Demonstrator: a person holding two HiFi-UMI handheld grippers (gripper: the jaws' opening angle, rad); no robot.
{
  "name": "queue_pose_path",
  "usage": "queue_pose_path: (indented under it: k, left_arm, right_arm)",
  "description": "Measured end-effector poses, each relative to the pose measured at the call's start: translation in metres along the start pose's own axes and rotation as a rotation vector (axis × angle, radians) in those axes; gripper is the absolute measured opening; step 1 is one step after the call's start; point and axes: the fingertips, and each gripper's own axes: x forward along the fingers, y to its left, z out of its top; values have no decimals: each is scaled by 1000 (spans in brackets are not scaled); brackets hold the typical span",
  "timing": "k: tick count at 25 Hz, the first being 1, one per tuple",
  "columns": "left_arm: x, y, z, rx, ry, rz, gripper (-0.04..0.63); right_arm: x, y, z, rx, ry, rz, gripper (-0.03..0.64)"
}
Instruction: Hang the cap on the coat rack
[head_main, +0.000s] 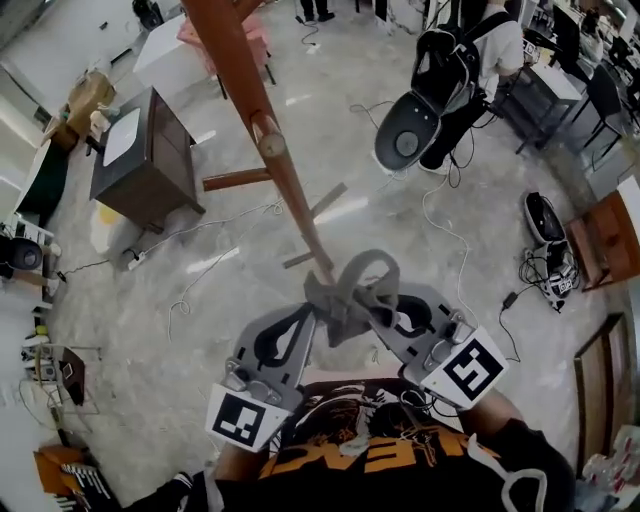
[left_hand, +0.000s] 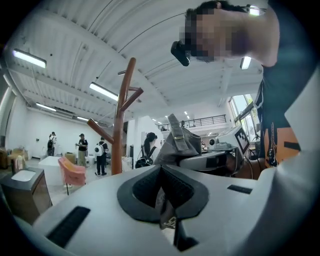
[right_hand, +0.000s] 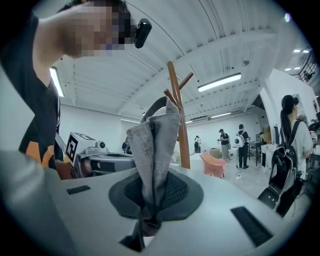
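Now, the cap (head_main: 352, 288) hangs in the air in front of me, near the rack (head_main: 245, 95) but not yet on it. My left hand-held gripper (left_hand: 167, 202) and right hand-held gripper (right_hand: 147, 212) each pinch its fabric tight (the back strap arches up). I should hold it spread, lift the opening over a peg (head_main: 268, 135), then let go.

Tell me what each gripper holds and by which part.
Both hold the grey cap: the right gripper pinches a bunched fold of its fabric, the left gripper a thin edge bearing a label.
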Motion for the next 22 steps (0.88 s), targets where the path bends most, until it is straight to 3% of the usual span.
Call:
queue_pose_path:
  k: [9,16,22]
  left_arm:
    - [-39,30,-3,-2,-14,49,23]
    - [-37,27,0,-23,-16,59,23]
    - [-24,26,7,-12,-24,152,23]
  right_arm:
    - [36,25,-6,-34,21,16,38]
    - [29,30,-1,-31,42,27,38]
    - [27,12,3,-16,43,95,38]
